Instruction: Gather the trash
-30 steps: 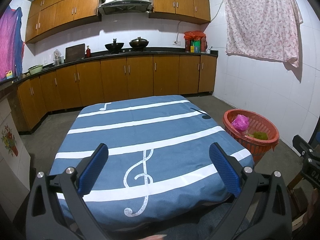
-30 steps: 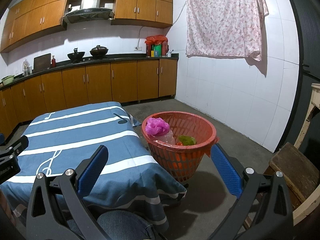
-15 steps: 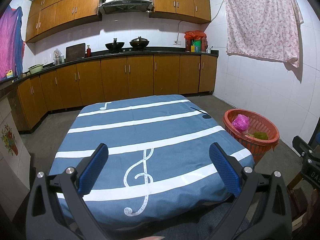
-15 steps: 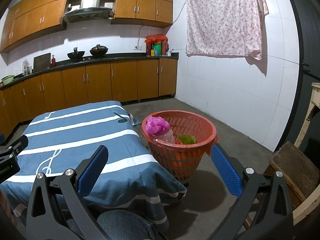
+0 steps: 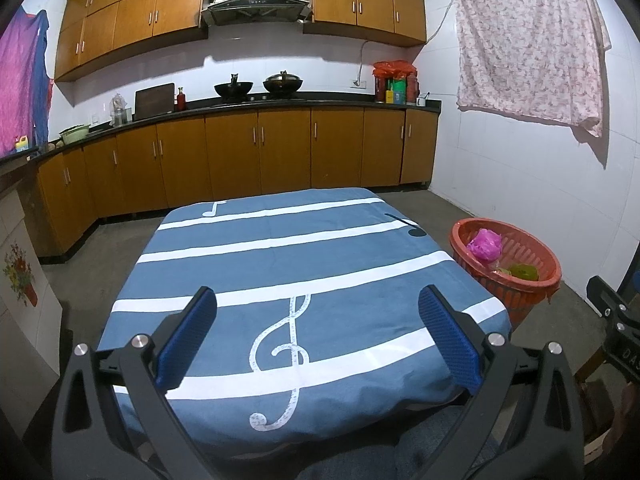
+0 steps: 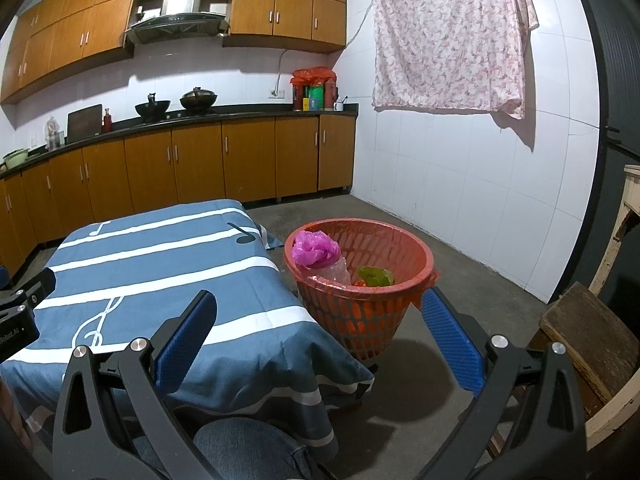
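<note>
- Our left claw [image 5: 318, 312] and right claw [image 6: 320, 314] are both spread wide, holding nothing.
- The worktop [image 5: 280, 264] wears a blue cloth with white music stripes.
- At 2 o'clock, beside it, on the concrete floor [image 6: 460, 264], stands an orange basket [image 6: 400, 236] holding a pink bag [image 6: 316, 248] and green trash [image 6: 376, 276].
- Wooden cabinets [image 5: 260, 152] line the far wall.

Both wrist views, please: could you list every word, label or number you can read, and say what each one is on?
"DAS", cut off by the frame edge: on the right tool, seen in the left wrist view.
"Robot.AI", its start hidden by the frame edge: on the left tool, seen in the right wrist view.
Labels on the containers on the counter: too small to read.
Blue cloth: musical notes and a treble clef, no words.
</note>
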The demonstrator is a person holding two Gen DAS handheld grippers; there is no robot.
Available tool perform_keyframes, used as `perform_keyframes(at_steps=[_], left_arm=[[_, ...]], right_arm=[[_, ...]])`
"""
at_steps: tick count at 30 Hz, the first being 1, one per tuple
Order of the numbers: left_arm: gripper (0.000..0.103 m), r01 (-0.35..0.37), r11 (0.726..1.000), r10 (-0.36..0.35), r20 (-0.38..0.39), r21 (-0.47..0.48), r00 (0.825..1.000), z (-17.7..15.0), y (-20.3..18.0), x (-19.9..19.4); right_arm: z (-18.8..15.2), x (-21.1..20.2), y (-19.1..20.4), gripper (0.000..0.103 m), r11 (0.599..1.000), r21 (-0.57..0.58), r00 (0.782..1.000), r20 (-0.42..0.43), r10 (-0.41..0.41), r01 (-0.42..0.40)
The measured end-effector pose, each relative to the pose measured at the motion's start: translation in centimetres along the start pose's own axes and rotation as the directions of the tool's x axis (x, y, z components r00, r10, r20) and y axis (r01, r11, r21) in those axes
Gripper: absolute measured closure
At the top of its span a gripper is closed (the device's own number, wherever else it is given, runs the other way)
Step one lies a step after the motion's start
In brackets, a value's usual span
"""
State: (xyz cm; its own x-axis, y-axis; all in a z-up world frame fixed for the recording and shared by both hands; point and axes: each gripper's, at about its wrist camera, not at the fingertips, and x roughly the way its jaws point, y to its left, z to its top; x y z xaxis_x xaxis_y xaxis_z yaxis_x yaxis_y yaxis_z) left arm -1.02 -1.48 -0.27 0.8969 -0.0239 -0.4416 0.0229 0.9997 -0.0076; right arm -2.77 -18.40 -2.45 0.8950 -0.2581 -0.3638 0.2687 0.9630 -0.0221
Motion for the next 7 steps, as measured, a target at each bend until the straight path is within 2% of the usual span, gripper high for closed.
perform_keyframes(at_steps=[7], left_arm=[[0.004, 0.003, 1.000, -0.003, -0.003, -0.003, 1.000, -0.03, -0.02, -0.06]], right_arm=[[0.02, -0.02, -0.02, 0.002, 1.000, 0.000, 1.000, -0.001, 0.001, -0.001]])
